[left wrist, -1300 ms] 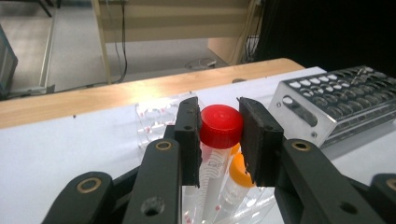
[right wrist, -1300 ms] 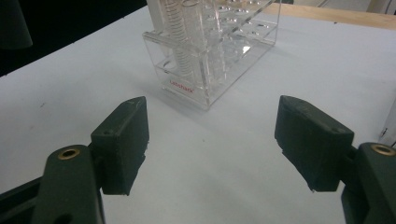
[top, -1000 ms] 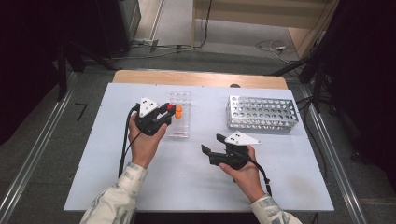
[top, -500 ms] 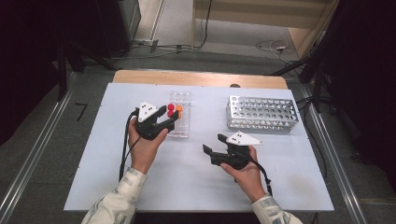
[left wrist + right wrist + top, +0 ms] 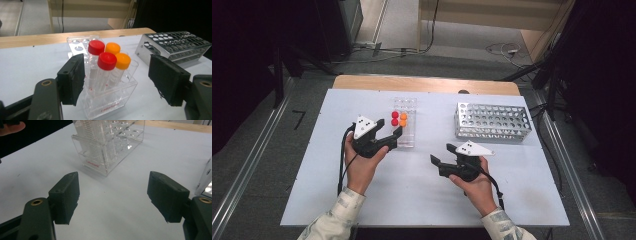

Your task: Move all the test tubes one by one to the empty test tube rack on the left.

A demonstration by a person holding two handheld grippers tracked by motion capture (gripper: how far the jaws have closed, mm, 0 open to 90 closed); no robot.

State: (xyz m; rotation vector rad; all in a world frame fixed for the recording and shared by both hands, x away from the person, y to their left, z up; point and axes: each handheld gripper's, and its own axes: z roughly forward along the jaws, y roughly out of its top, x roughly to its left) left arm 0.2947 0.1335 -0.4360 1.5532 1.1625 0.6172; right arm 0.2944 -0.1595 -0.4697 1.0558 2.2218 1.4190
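Gleaming clear acrylic rack (image 5: 110, 100), round-capped tubes (image 5: 106, 72)

Person wearing pale patterned sleeves (image 5: 343, 216). Left gripper (image 5: 388, 134), right gripper (image 5: 438, 163): black bodies carrying grey three-cornered dotted plates, trailing black cables; brass-ringed holes showing beside rectangular jaw pads.

— Was there any writing to read?
— Just one small red brand word on the front wall of the clear plastic rack (image 5: 93, 164) (too blurred to spell out).
— Anything on the tubes?
— Only faint, illegible scale marks.
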